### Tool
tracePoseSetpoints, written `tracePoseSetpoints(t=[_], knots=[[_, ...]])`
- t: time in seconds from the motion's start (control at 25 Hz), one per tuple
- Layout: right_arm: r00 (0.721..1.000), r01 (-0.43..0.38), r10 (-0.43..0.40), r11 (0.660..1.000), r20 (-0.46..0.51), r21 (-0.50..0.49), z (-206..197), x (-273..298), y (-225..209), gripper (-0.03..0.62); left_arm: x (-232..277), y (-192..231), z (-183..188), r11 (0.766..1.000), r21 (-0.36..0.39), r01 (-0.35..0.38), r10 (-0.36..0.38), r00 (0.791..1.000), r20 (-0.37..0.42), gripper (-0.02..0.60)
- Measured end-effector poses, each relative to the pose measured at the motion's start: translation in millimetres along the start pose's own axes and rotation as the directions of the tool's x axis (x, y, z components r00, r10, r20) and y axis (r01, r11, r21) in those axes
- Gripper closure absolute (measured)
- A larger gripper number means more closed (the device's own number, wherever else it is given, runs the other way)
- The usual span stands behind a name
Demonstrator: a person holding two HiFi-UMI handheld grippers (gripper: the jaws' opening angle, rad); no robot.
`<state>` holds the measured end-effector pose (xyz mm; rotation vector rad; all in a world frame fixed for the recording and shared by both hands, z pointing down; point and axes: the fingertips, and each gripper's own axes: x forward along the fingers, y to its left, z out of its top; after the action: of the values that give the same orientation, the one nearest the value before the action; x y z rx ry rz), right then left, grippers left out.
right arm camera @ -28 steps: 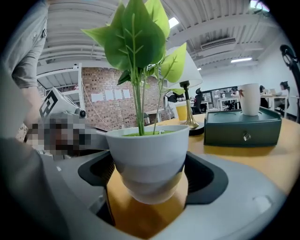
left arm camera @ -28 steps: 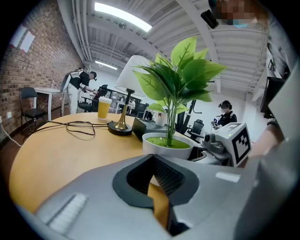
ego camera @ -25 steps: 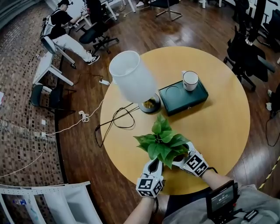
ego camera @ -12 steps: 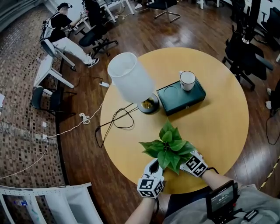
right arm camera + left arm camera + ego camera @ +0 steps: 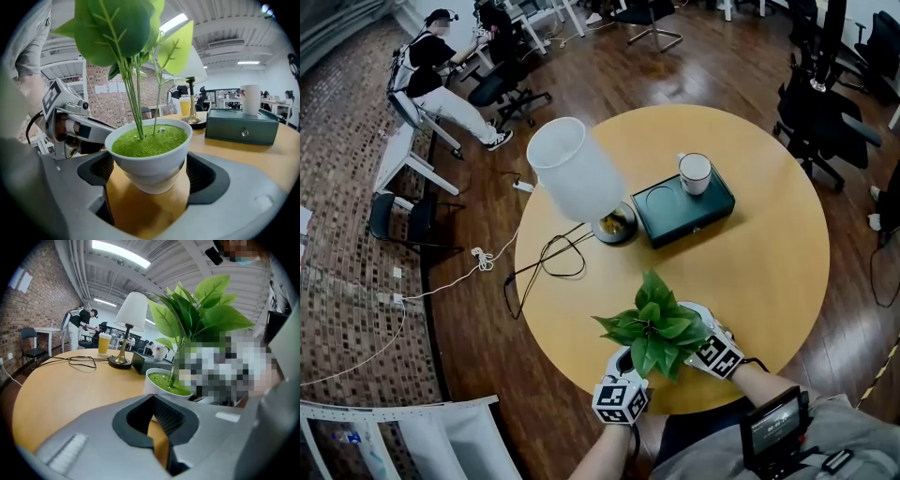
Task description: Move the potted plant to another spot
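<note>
One potted plant [image 5: 656, 323] is at the near edge of the round worktop [image 5: 769, 262], its white pot clasped between your right tongs [image 5: 149, 185]. Your left tongs [image 5: 158, 430], just beside it, are pinched together on nothing.

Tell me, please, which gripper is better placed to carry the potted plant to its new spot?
Right. The right gripper grips the potted plant between its jaws. The left gripper has its jaws nearly together around nothing, with the plant beyond them.
</note>
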<state>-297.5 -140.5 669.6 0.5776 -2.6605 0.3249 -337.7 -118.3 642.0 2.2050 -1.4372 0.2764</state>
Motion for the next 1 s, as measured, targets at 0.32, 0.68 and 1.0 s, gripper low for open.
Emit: tracePoseSetpoints(t=[0.32,0.68,1.0], knots=[[1.000,0.021,-0.021,1.000,-0.006,-0.002,-8.6,-10.5,-9.8,0.123,-0.1,3.1,-4.8,1.000,0.005,-0.003,0.003,1.000,0.008,0.580],[0.997,0.072,-0.072,0.997,-0.017,-0.016,1.2,-50.9,17.0,0.161,-34.4,-15.9,-7.1,0.999,0.007,0.044,-0.044,0.998,0.034,0.581],[0.998,0.068,-0.068,0.997,0.011,-0.025,15.2,-107.7,69.2,0.261,-76.3,-70.6,-4.5,0.994,0.006,0.112,-0.113,0.991,0.073,0.581]])
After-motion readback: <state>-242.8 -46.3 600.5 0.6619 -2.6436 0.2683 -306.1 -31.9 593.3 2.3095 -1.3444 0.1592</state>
